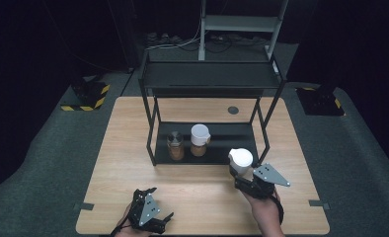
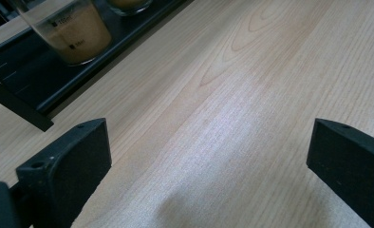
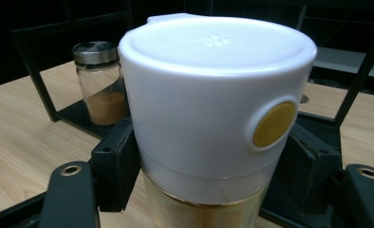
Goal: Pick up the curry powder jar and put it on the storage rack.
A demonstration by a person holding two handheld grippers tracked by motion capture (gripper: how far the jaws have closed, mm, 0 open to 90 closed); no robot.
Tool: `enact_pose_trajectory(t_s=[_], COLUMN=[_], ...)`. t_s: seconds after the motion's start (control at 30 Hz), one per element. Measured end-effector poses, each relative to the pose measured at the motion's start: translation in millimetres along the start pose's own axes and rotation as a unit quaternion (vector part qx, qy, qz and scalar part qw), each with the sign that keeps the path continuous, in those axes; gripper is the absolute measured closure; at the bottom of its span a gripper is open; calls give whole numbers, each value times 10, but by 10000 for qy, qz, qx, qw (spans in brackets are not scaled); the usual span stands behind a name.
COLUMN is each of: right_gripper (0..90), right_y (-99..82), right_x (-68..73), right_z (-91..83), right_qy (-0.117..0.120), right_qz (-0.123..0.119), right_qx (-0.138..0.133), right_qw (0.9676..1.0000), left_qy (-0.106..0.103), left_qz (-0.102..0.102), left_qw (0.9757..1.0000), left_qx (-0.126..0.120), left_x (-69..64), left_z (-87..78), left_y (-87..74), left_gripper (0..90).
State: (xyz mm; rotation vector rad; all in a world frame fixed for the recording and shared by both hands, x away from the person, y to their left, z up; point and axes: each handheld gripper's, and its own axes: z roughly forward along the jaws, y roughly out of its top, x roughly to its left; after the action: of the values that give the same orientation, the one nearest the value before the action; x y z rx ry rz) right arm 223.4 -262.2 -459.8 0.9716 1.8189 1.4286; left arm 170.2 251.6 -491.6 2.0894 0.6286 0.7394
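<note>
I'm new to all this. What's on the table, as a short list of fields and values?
Table: light wooden top
Rack: black two-level shelf standing on it
On the rack's bottom tray: metal-lidded jar of brown powder; white-capped jar to its right
Right tongs: shut on a white-lidded jar, in front of the rack
Left tongs: open, nothing between them, over bare wood

White-lid jar (image 3: 213, 109) hides most of the rack (image 3: 38, 85) behind it, bottom cut off by frame edge. Left gripper view: jar (image 2: 66, 28) top cropped, label text too small 2 read.
</note>
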Motion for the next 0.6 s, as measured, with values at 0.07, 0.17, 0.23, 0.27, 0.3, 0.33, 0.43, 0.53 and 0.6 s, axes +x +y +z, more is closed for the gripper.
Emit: enact_pose_trajectory(t_s=[0.07,0.17,0.23,0.27,0.3,0.33,0.43,0.53,0.6], right_gripper=[306,306,306,306,306,306,306,306,306], right_y=[31,82,109,126,144,160,203,239,251], right_x=[-10,-20,-20,-18,-15,-12,-8,-8,-8], right_z=[39,106,133,146,162,178,227,282,305], right_qy=[2,-12,-17,-21,-31,-38,-46,-57,-70], right_qz=[30,97,99,95,77,62,47,54,51], right_qx=[-6,-47,-55,-53,-59,-73,-100,-101,-99], right_qw=[10000,9999,9999,9999,9999,9999,9999,9999,9999], left_qy=[1,3,3,3,4,6,0,-6,-10], left_qz=[9,10,10,8,2,0,13,10,-1], left_qw=[10000,10000,10000,10000,10000,10000,10000,10000,10000], left_qx=[3,4,-1,-3,-6,-7,-2,-12,-21], left_x=[1,1,1,1,1,1,0,3,7], left_z=[-2,-2,-3,-3,-4,-4,-3,-4,-6], left_y=[1,1,-1,-2,-3,-3,-1,-4,-8], left_gripper=[12,12,12,12,12,12,12,12,12])
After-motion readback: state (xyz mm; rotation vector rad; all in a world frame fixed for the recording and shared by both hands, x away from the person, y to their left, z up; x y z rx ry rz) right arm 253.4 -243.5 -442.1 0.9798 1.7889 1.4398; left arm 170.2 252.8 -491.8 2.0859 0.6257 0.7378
